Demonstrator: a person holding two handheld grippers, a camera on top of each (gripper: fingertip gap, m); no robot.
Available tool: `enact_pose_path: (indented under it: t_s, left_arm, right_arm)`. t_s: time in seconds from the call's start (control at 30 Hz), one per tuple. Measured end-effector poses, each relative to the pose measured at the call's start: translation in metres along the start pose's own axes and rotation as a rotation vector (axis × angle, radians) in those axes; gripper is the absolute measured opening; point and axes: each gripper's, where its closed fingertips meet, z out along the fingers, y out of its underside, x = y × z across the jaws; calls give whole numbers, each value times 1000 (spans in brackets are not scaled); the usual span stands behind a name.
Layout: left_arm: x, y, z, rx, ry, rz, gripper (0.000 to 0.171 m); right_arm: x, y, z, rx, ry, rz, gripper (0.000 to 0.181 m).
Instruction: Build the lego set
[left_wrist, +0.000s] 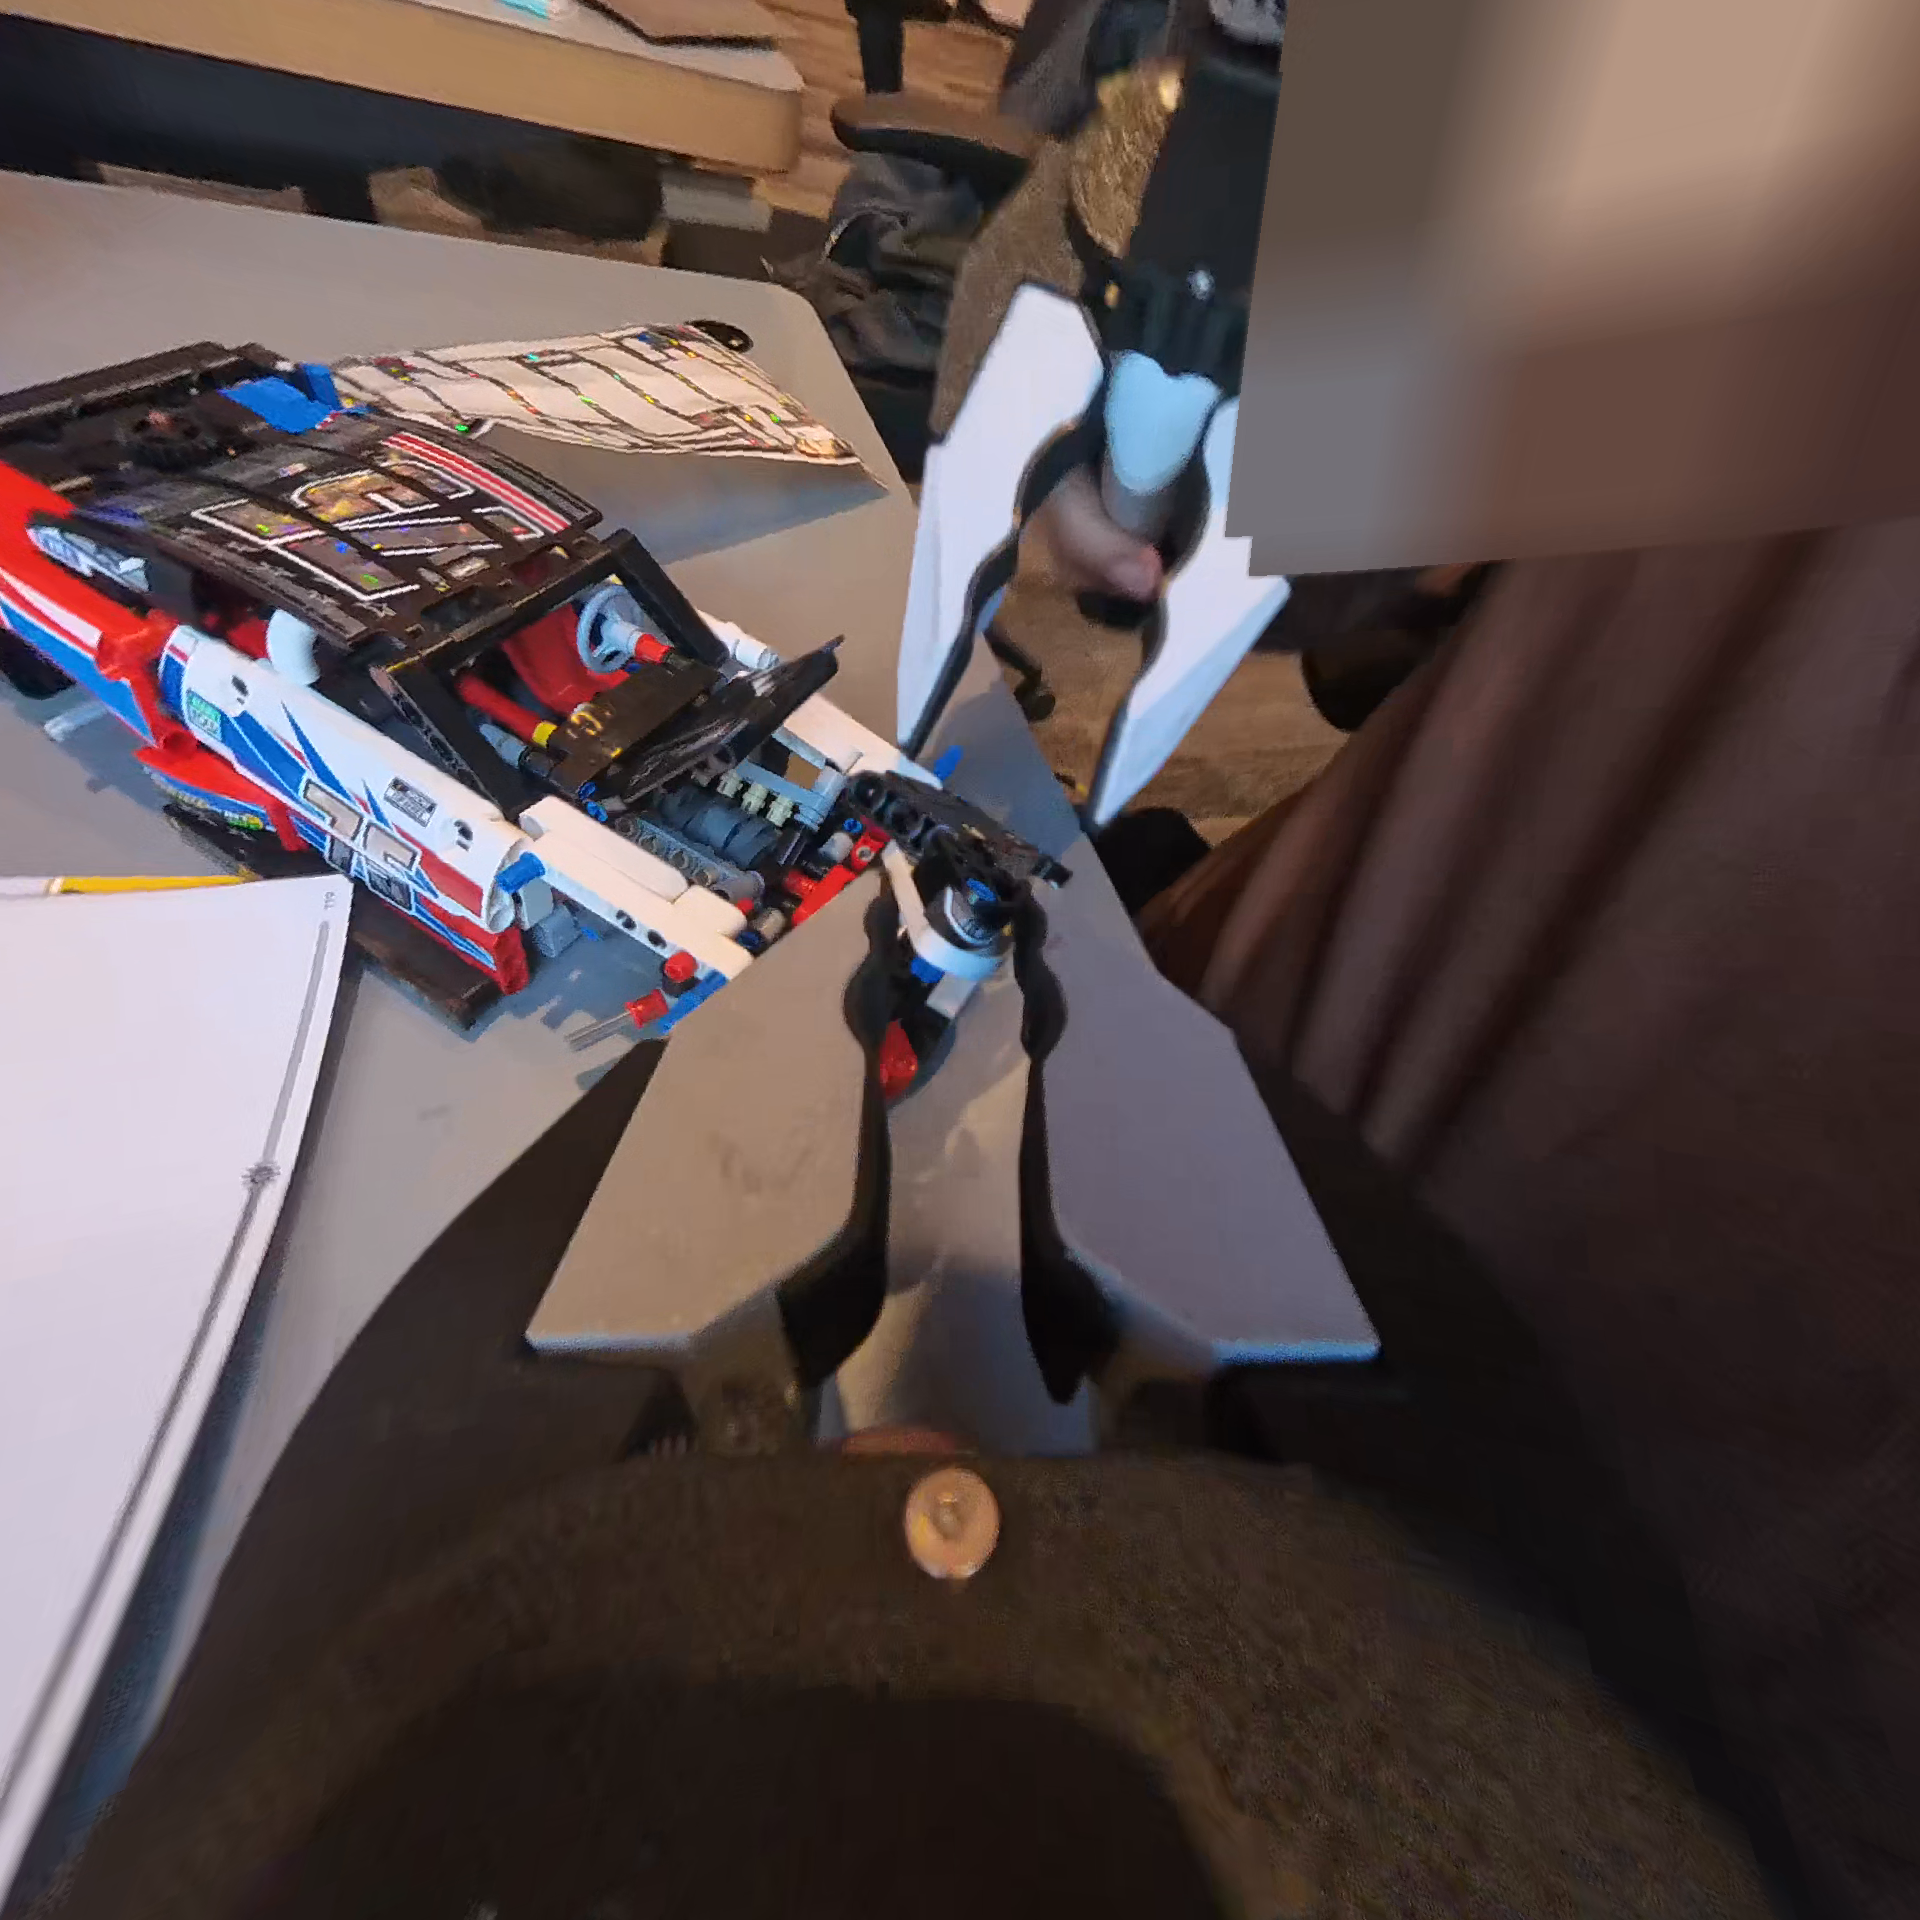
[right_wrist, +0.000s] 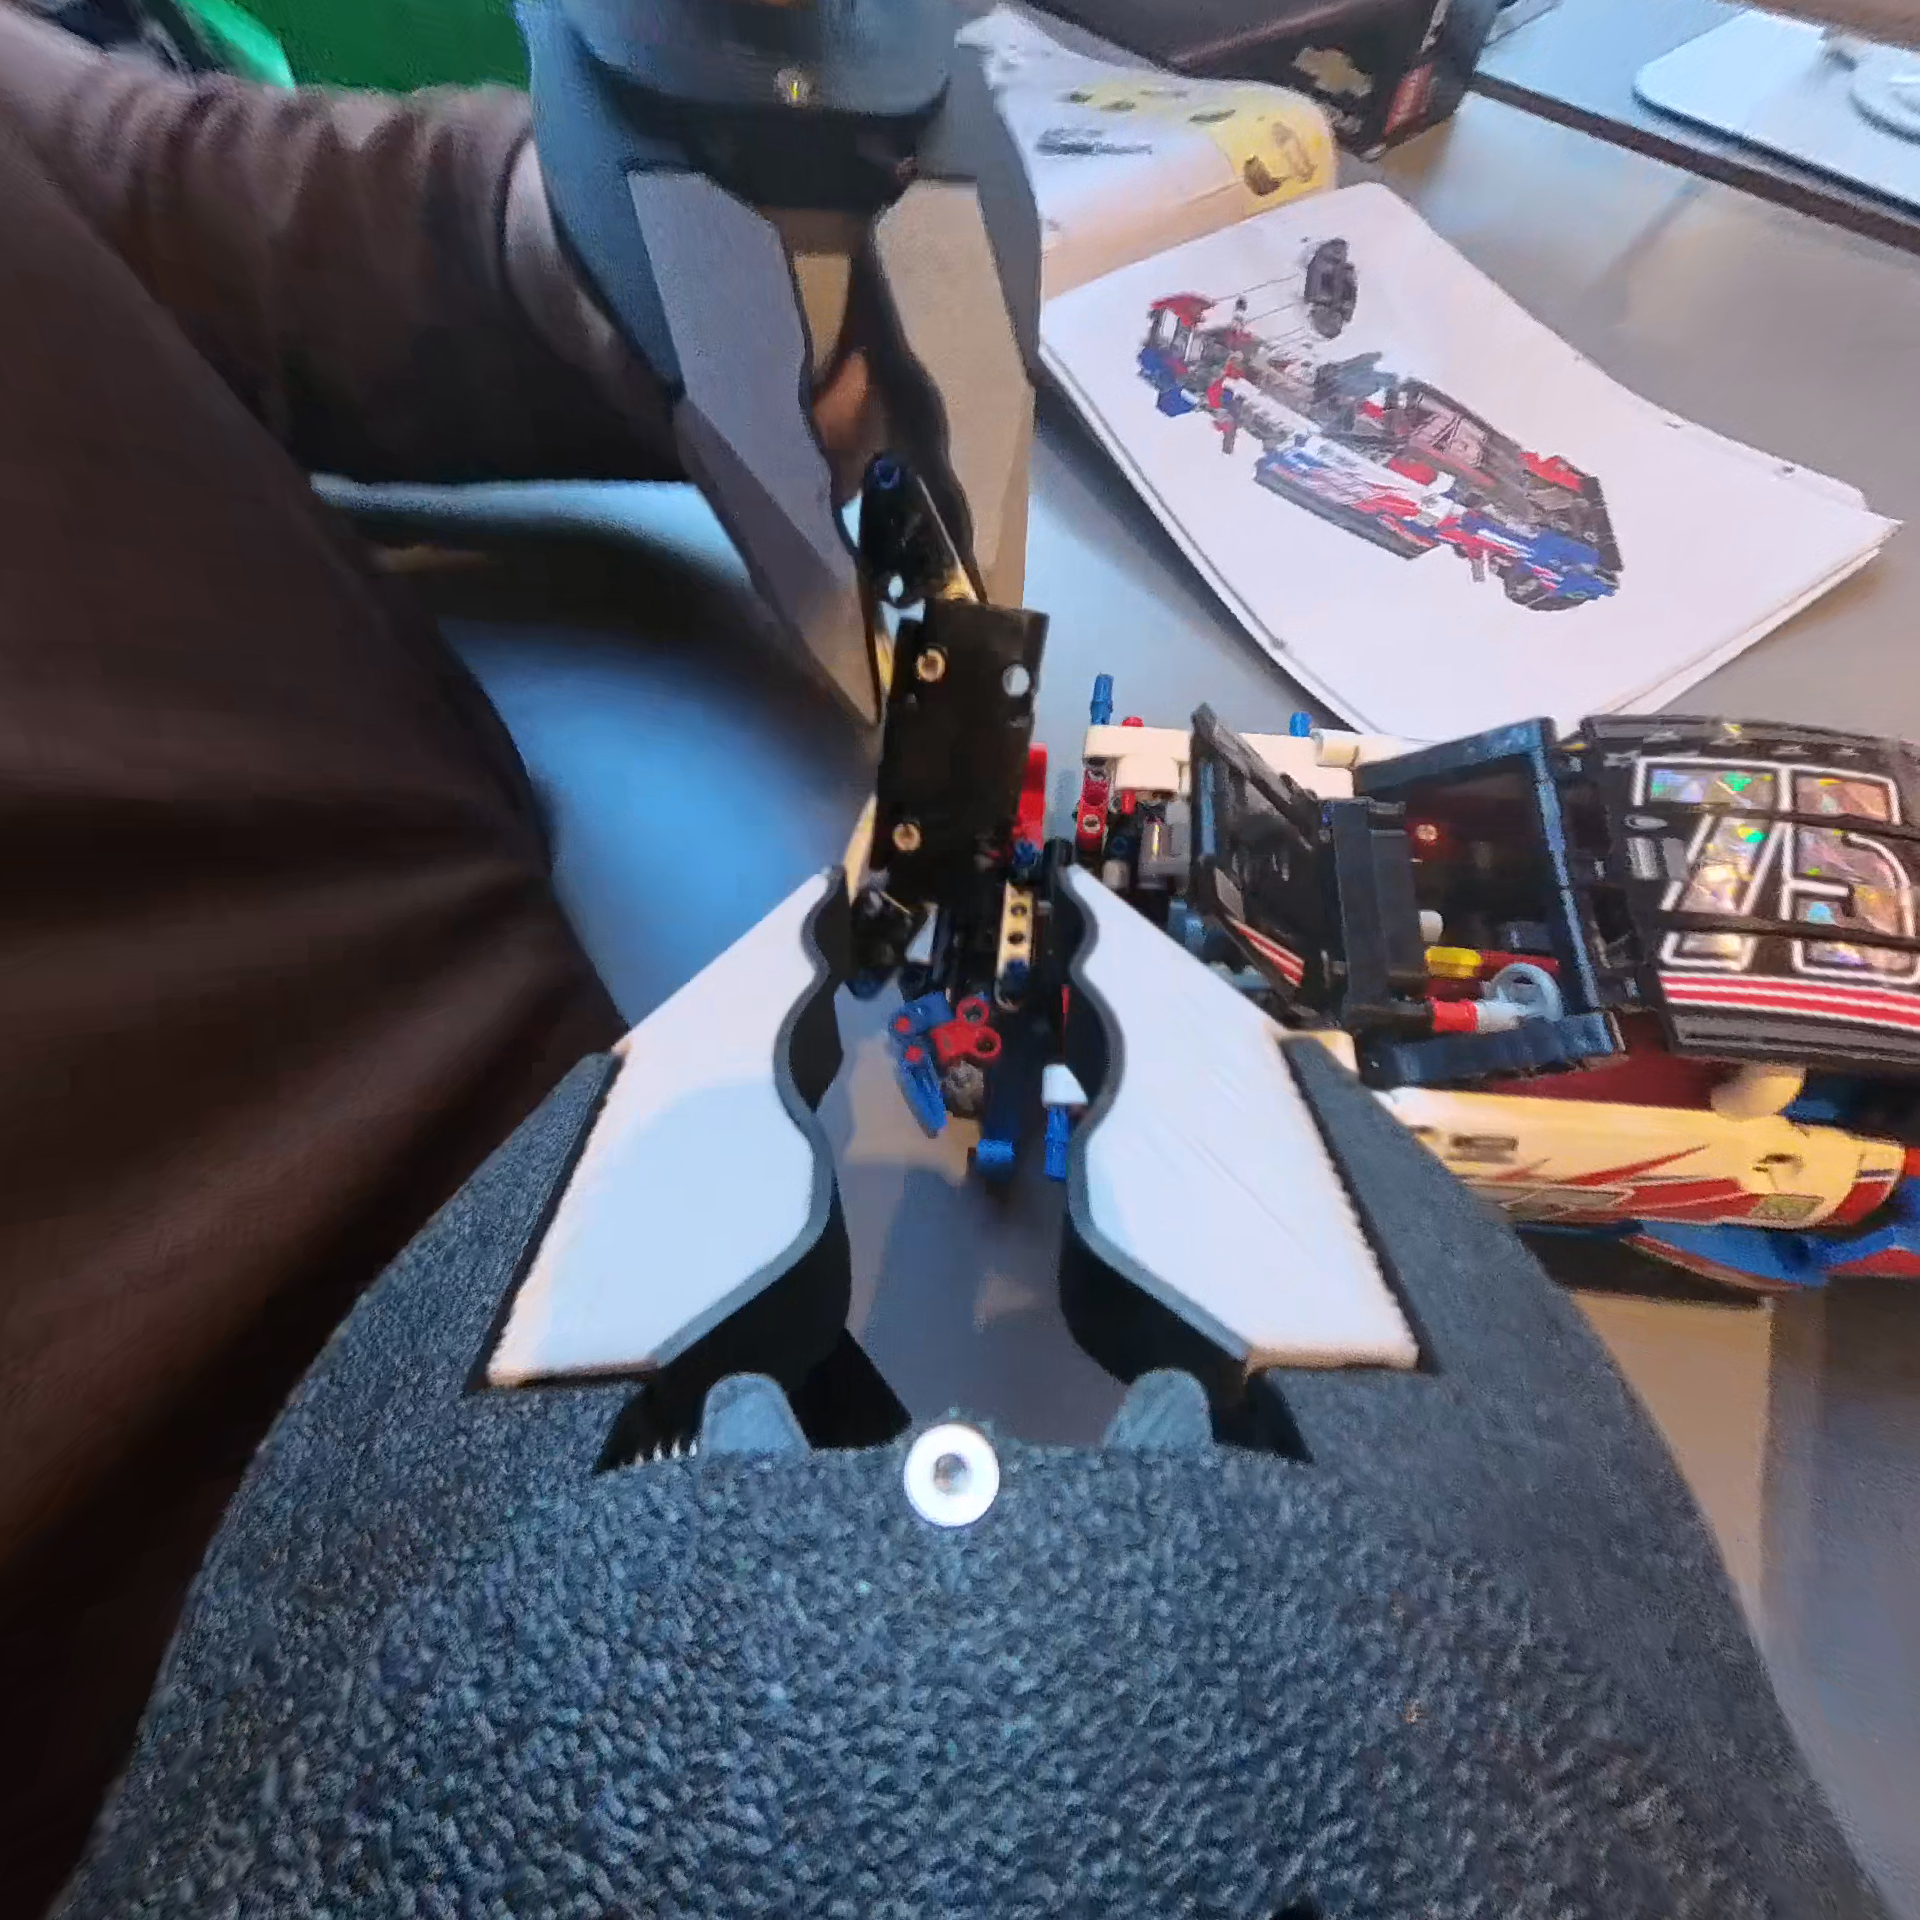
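The left gripper (left_wrist: 951, 940) is pinched on a small black sub-assembly (left_wrist: 961, 831), a black panel with blue pins and a white part under it; in the right wrist view that same sub-assembly (right_wrist: 956, 748) stands upright between the two tools, with the left gripper (right_wrist: 894, 582) coming down on it from above. The right gripper (right_wrist: 945, 914) has its white fingers (right_wrist: 727, 1039) reaching in from below; the lower end of the piece, with its red and blue connectors, sits between the tips, but whether those tips press on it or merely flank it I cannot tell. In the left wrist view the right gripper (left_wrist: 997, 769) shows farther off, its tips parted, pointing down at the piece.

The lego car (left_wrist: 395, 686), white with red and blue stripes and a black roof, lies on the grey table (left_wrist: 727, 1143) just beside the sub-assembly, its open front end, bare of bodywork, turned toward the grippers; the piece hangs right at that front end. An open instruction booklet (right_wrist: 1455, 447) lies on the table beyond the car; a sticker sheet (left_wrist: 613, 390) lies past the car's roof; a white page (left_wrist: 135, 1195) rests near the table's edge. A person's dark sleeve (right_wrist: 260, 623) fills the left of the right wrist view; another table (left_wrist: 582, 94) stands behind.
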Motion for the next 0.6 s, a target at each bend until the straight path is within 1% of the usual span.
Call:
enact_pose_path:
  t_s: [0.1, 0.17, 0.27, 0.37, 0.47, 0.53, 0.6]
  left_arm:
    - [0, -5, -1, 77, -9, -89, 20]
    - [1, -8, -1, 132, -5, -154, 19]
    - [0, -8, 0, 192, -16, -248, 19]
    - [-2, -1, 2, 203, -54, -283, 19]
    - [2, 8, 7, 157, -45, -268, 20]
    - [7, 15, 12, 99, -34, -227, 20]
    - [12, 23, 15, 27, 9, -202, 20]
  right_arm:
    - [2, -3, 8, 25, 54, 68, 46]
    - [1, -3, 12, 34, 49, 112, 46]
    - [-3, -3, 14, 57, 34, 172, 35]
    - [-6, 2, 12, 39, 17, 222, 31]
    - [-12, 7, 9, 13, -3, 238, 30]
    - [-14, 14, 7, -31, -6, 195, 30]
    - [-18, 20, 5, -68, -25, 145, 30]
